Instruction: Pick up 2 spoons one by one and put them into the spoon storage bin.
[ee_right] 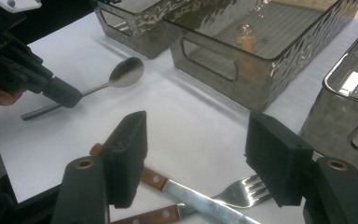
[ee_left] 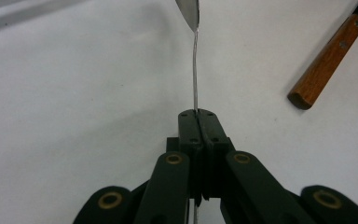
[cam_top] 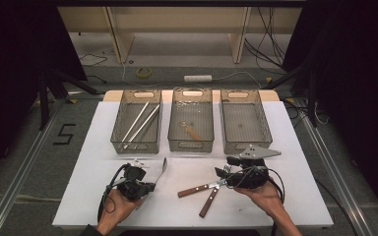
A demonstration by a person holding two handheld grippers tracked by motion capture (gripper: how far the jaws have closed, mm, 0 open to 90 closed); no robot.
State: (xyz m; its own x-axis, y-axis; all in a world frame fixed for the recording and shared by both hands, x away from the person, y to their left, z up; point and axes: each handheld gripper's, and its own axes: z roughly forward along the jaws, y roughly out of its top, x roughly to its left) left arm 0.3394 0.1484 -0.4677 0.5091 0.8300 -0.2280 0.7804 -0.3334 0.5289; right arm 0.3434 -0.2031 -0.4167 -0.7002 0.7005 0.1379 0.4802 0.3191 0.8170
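The spoon (ee_left: 195, 70) handle is pinched by the left gripper (ee_left: 198, 116) fingers; the right gripper (ee_right: 196, 158) fingers are held spread above the fork (ee_right: 242, 191) on the surface (cam_top: 103, 162).

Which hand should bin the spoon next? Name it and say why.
Left. The left gripper is already shut on the spoon handle, ready to lift. The right gripper stands open above the fork and knife, holding nothing.
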